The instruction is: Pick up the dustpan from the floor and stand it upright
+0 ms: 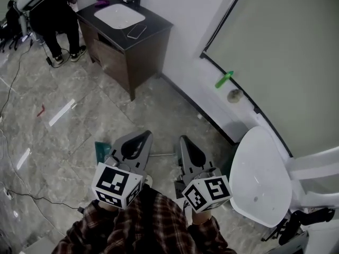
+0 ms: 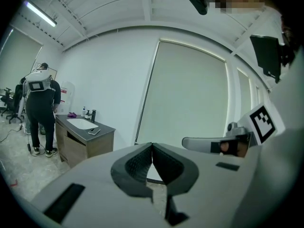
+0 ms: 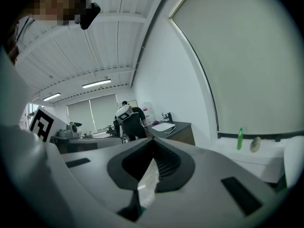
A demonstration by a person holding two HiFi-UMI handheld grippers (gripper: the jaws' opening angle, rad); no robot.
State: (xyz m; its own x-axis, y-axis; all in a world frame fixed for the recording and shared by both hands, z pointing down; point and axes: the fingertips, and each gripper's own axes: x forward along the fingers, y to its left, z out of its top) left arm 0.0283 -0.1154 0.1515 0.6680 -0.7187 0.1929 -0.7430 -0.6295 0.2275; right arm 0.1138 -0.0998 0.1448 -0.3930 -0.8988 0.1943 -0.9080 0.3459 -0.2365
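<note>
The dustpan lies on the floor below my grippers. Its teal pan pokes out left of the left gripper, and its thin grey handle runs across the gap between the two grippers. The rest of it is hidden under them. My left gripper hangs above it with its jaws shut and empty, tips touching. Beside it on the right, my right gripper is also shut with nothing held. Both point nearly level, away from me, toward the wall.
A dark vanity cabinet with a white sink stands at the back. A person stands to its left. A white chair is close on the right. A green bottle rests on the window ledge. Cables trail over the floor at left.
</note>
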